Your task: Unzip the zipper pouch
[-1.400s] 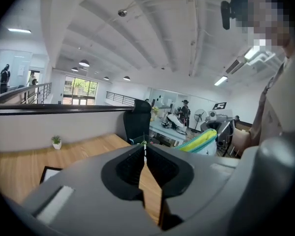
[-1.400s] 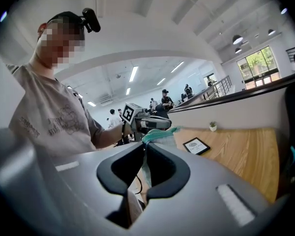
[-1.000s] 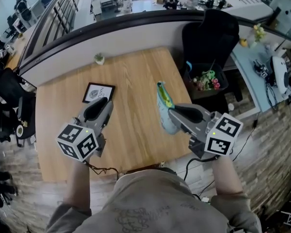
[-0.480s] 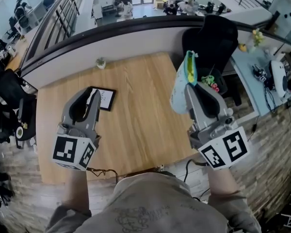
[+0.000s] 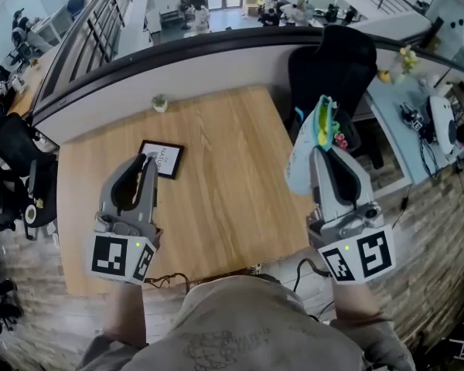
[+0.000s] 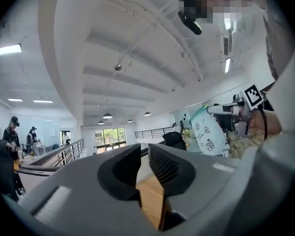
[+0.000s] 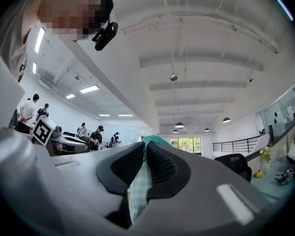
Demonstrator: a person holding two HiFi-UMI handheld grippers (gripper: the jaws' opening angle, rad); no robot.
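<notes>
The zipper pouch (image 5: 303, 159) is pale blue-white with a green and yellow top edge. It hangs in the air over the table's right edge, and my right gripper (image 5: 322, 151) is shut on it from below. In the right gripper view its cloth (image 7: 137, 191) is pinched between the two pads, and the green edge (image 7: 152, 140) pokes above them. My left gripper (image 5: 145, 163) points up over the table's left half, apart from the pouch. Its jaws are closing, a narrow gap shows, and nothing is between them. From the left gripper (image 6: 144, 154) view the pouch (image 6: 209, 134) shows at the right.
The wooden table (image 5: 216, 153) carries a dark framed card (image 5: 161, 159) near my left gripper and a small potted plant (image 5: 160, 103) at the far edge. A black chair (image 5: 332, 60) stands beyond the right corner. A cable (image 5: 166, 273) lies at the front edge.
My right gripper has lifted the pouch from low over the table up and to the right. The left gripper has tipped upward and drawn back slightly, and its jaws look narrower.
</notes>
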